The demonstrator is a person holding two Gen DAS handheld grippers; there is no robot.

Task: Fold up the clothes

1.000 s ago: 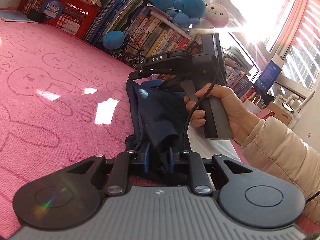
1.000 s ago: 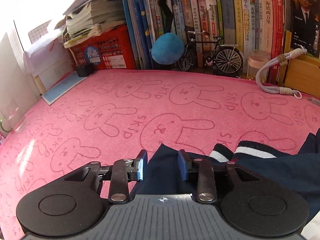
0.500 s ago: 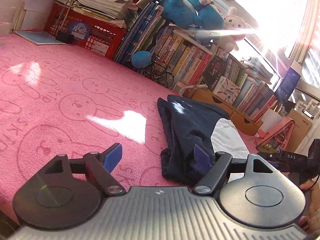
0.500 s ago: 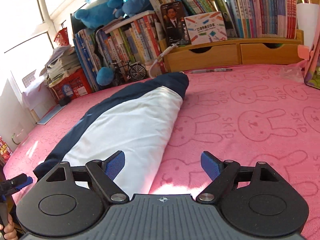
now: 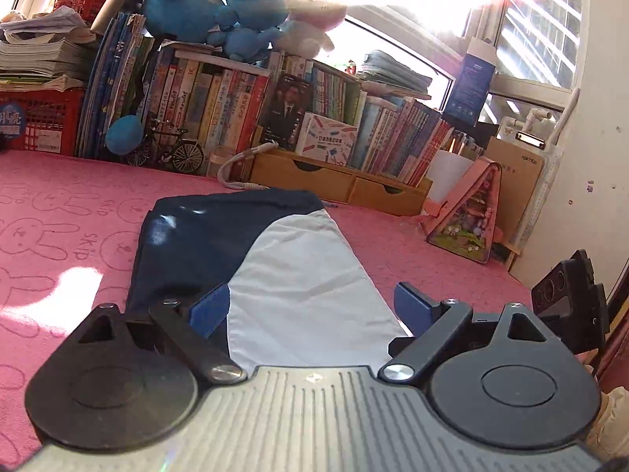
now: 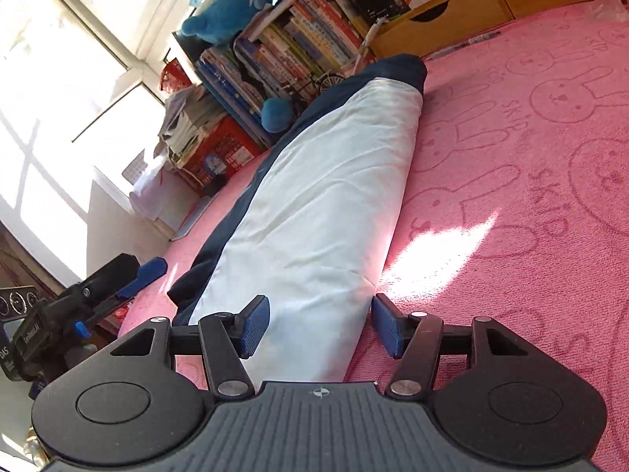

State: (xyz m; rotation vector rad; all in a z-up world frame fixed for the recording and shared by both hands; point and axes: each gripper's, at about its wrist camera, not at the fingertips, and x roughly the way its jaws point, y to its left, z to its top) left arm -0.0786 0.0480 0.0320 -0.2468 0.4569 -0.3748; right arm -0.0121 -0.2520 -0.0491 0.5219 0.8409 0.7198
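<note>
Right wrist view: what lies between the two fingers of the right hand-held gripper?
The near end of the folded navy-and-white garment lies between the open fingers of the right hand-held gripper, on the pink blanket.

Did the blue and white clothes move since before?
Yes. The garment now lies stretched toward the wooden drawers; earlier it hung bunched between both grippers, nearer the toy bicycle.

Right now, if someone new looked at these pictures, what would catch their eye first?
Probably the navy and white garment, folded into a long narrow strip across the middle of the pink rabbit-print cloth. Next, the blue plush toys piled on the packed row of books along the far edge, under a glaring sunlit window. Both the left gripper and right gripper hover open over the garment's near end.
</note>
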